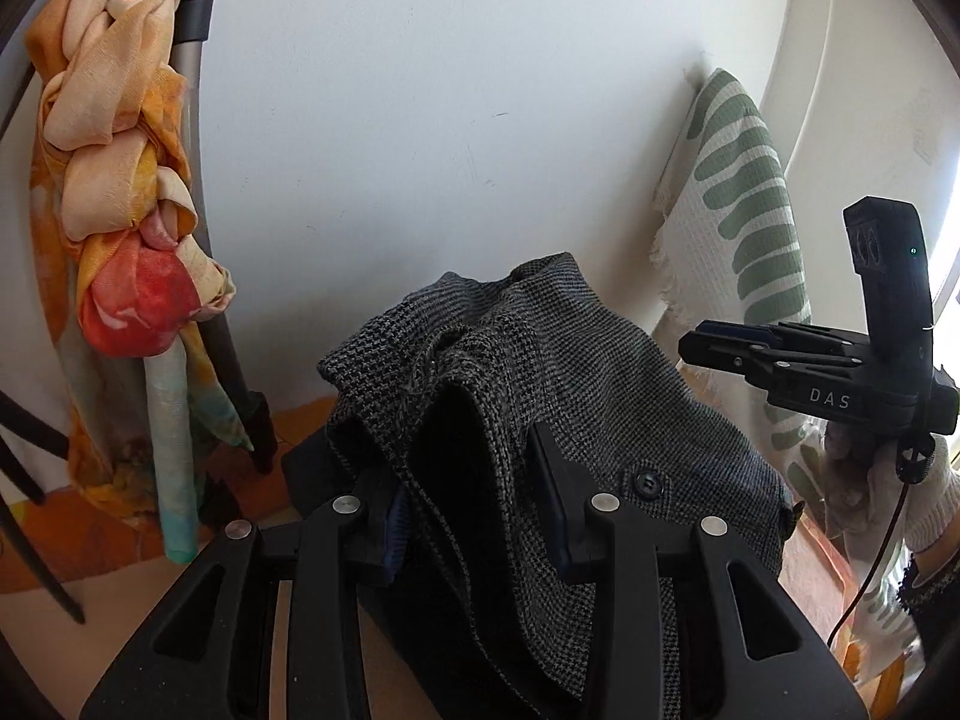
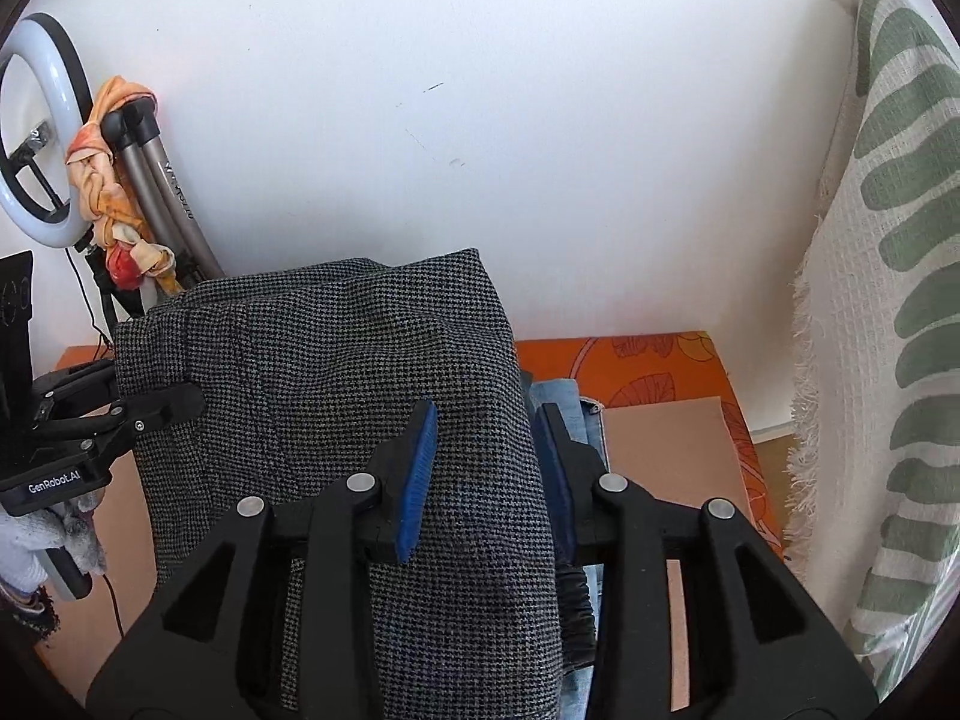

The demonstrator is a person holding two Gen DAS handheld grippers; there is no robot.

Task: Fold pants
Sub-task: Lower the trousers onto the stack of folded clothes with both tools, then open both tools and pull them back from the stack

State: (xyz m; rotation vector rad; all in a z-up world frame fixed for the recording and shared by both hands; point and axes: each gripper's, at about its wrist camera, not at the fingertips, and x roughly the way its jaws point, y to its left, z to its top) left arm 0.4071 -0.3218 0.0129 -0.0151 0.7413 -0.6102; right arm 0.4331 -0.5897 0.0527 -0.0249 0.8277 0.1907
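both grippers point(image 1: 474, 516) point(image 2: 486, 468) apparently clamping pants point(image 2: 336, 372)

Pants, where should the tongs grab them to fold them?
Grip the pants at the thick folded edges, one set of tongs on each side. The left tongs pinch the end near the button; the right tongs straddle the other end. Come in level from the front, since the bundle bulges upward.

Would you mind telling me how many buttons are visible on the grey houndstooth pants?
1: a dark button on the grey pants, just beyond the left hand-held gripper. Others may be hidden in the folds.
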